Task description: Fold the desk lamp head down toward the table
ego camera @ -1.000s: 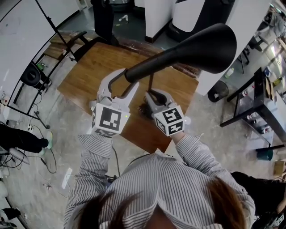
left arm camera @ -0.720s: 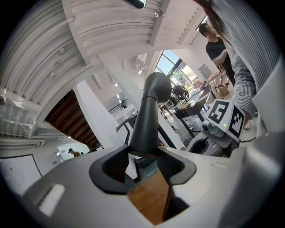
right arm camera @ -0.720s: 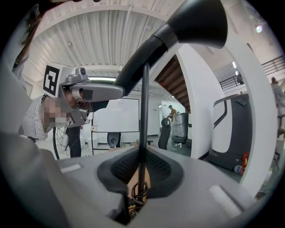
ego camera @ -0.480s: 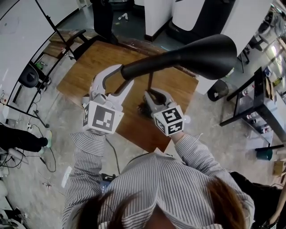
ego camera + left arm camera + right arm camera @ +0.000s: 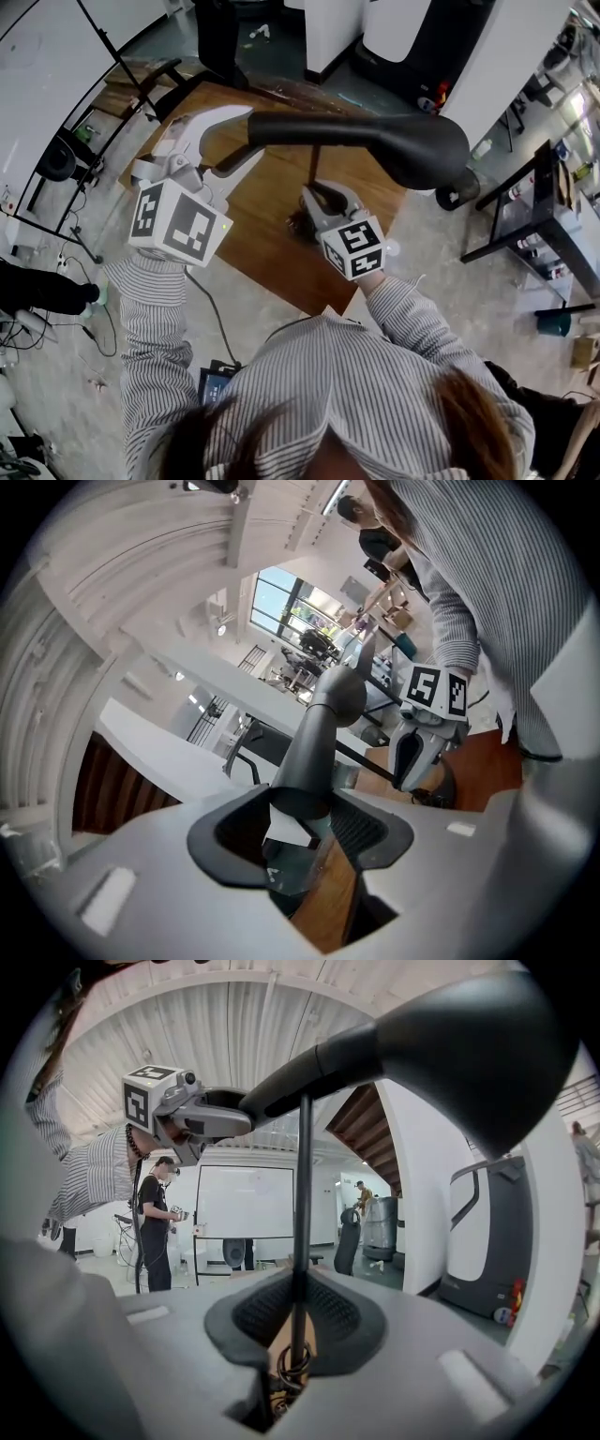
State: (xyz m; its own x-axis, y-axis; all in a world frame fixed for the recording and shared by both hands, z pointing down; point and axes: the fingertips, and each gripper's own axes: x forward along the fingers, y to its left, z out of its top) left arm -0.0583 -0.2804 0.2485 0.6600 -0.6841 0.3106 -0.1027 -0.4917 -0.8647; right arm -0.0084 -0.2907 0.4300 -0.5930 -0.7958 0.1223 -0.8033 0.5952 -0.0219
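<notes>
Claws on a black desk lamp, seen from above: my left claw (image 5: 253,131) is clenched on the tail end of the lamp arm (image 5: 319,129), one pad on each side of the dark tube. The claw is held high and tilted, with its marker cube facing the head camera. My right claw (image 5: 317,194), lower and nearer my body, is clamped on the thin upright pole (image 5: 316,169), which runs straight up between its closed pads. In the right gripper view, what looks like a coil of cable (image 5: 292,1365) shows low down at the foot of that pole. The arm crosses the top of the pole and lies roughly level across the head view, from the left claw at one end to the flared lamp head (image 5: 422,150) at the other. The head hangs in the air, well above the wooden desk (image 5: 272,239), over its right-hand corner as the head view shows it. Both my sleeves are striped. Beyond the desk, in the right gripper view, a person in dark clothes (image 5: 155,1218) stands beside a whiteboard (image 5: 246,1206).
</notes>
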